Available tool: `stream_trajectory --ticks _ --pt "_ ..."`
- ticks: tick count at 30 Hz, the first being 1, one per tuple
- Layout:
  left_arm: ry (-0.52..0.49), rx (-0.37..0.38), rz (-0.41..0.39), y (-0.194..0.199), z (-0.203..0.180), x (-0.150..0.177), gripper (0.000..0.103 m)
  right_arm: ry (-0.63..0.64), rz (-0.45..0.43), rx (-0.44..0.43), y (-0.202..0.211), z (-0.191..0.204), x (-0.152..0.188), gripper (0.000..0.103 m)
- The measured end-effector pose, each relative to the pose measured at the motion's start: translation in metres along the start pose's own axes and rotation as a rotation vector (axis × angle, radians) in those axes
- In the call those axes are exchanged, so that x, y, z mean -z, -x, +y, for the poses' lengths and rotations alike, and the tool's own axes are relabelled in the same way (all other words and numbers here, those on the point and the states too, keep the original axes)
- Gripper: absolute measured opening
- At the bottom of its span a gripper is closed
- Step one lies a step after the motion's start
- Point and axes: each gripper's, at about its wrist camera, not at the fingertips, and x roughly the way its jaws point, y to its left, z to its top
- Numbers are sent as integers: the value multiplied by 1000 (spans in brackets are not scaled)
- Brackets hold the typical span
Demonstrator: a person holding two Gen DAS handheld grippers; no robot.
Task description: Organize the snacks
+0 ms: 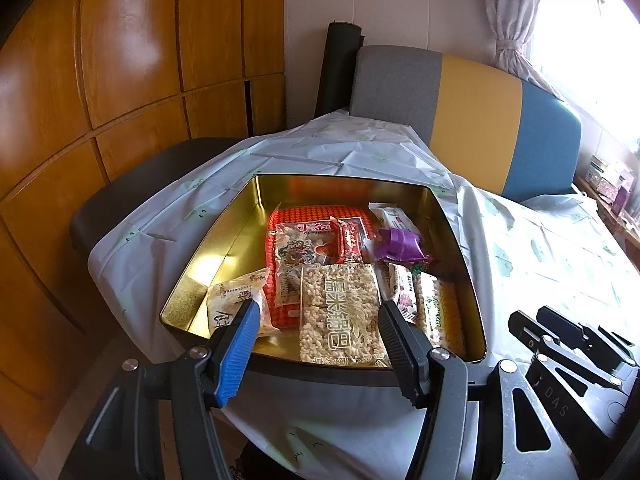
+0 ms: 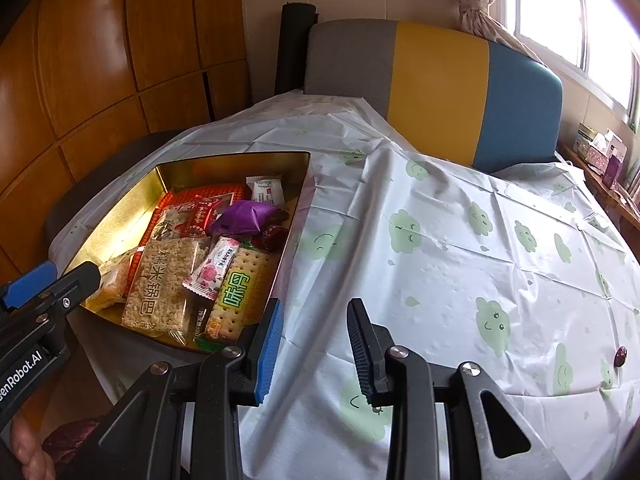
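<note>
An open gold tin (image 1: 224, 236) (image 2: 120, 208) sits on the table's left part and holds several wrapped snacks. Among them are a puffed-rice bar pack (image 1: 340, 312) (image 2: 164, 284), a purple packet (image 1: 400, 244) (image 2: 244, 216), a red pack (image 1: 316, 216), a green cracker pack (image 2: 240, 296) and a pale bun packet (image 1: 236, 296). My left gripper (image 1: 318, 320) (image 2: 74, 268) hovers open over the tin's near edge, with nothing between its fingers. My right gripper (image 2: 316, 312) (image 1: 534, 316) stands open over the bare cloth just right of the tin, also holding nothing.
A white tablecloth with green cloud prints (image 2: 460, 240) covers the table. A small dark round item (image 2: 621, 354) lies on it at the far right. A grey, yellow and blue chair back (image 2: 440, 88) stands behind, wooden cabinets (image 1: 120, 60) to the left. A hand (image 2: 28, 448) shows at lower left.
</note>
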Motion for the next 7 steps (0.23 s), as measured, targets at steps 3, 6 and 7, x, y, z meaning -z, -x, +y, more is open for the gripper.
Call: stream_trajectory --ticks 3,6,7 --pt "-5 -5 -2 0 -2 0 62 -5 3 3 -1 -2 1 33" --pt "-9 -3 -1 -1 -3 1 62 -11 8 5 -2 -5 2 33" --pt "-11 -1 4 -2 -3 1 62 -13 12 6 -3 -7 2 33"
